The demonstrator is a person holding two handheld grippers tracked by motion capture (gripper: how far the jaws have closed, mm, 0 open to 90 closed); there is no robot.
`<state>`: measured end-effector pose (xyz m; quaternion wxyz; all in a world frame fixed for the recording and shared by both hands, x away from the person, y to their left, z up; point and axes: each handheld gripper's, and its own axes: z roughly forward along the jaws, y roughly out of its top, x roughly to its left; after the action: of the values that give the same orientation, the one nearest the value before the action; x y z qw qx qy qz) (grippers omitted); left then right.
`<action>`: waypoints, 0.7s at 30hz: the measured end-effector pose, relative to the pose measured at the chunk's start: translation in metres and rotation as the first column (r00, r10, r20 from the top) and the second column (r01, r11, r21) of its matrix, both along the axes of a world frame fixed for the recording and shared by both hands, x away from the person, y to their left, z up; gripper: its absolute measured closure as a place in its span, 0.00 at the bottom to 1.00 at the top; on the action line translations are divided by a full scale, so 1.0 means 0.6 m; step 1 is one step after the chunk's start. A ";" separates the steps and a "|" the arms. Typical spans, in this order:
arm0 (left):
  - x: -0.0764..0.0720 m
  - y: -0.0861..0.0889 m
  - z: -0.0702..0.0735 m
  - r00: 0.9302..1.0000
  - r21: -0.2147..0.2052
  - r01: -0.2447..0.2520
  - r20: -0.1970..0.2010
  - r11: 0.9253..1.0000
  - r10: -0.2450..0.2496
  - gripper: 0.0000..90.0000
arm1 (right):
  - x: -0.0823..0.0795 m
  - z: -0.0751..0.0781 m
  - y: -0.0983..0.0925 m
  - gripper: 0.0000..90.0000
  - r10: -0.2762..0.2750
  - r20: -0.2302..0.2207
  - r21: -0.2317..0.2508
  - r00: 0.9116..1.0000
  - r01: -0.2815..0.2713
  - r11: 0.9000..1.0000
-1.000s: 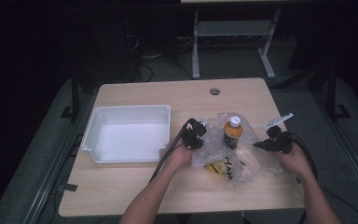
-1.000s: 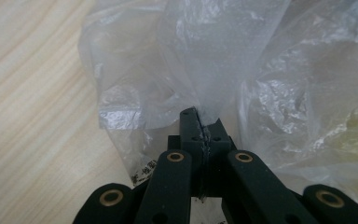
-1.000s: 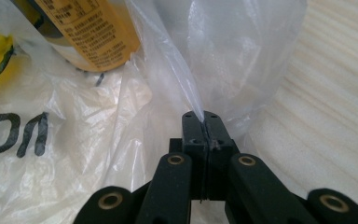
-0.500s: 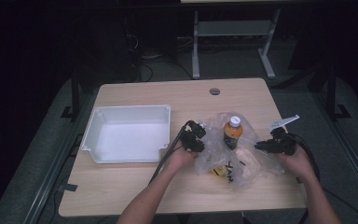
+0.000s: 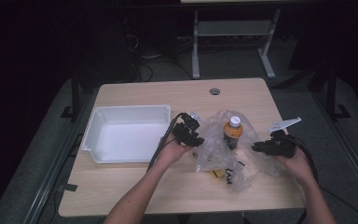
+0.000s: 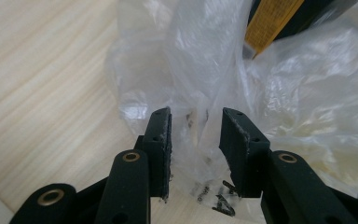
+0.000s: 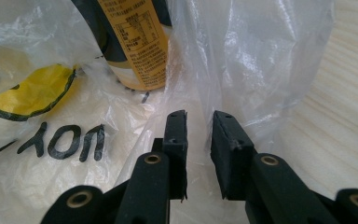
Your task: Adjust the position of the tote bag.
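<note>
At centre frame, my left gripper has just been opening, bag film between slack jaws; my right gripper stands parted, freeing the plastic bag around the bottle.

You have one clear plastic bag on the table, and one bottle with a white cap and orange contents stands inside it. One white plastic bin sits to the left. You hold two grippers, the left gripper and the right gripper.
</note>
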<state>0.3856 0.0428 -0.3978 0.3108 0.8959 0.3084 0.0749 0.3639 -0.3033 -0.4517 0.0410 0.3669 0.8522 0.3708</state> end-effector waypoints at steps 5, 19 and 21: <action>-0.004 0.010 0.022 1.000 -0.034 0.008 0.010 0.999 -0.007 0.69 | -0.002 -0.005 0.002 0.85 -0.006 -0.004 0.005 1.000 0.006 1.000; -0.045 -0.046 0.055 0.984 -0.090 0.176 0.031 0.980 -0.173 0.60 | -0.007 -0.001 0.015 0.87 0.015 0.018 -0.007 1.000 -0.015 1.000; -0.049 -0.055 0.051 0.980 -0.093 0.201 0.021 0.975 -0.200 0.59 | -0.008 0.000 0.016 0.87 0.010 0.014 -0.005 1.000 -0.010 1.000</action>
<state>0.3563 0.0098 -0.3673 0.3608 0.9062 0.2181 0.0337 0.3589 -0.2935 -0.4518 0.0462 0.3596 0.8547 0.3715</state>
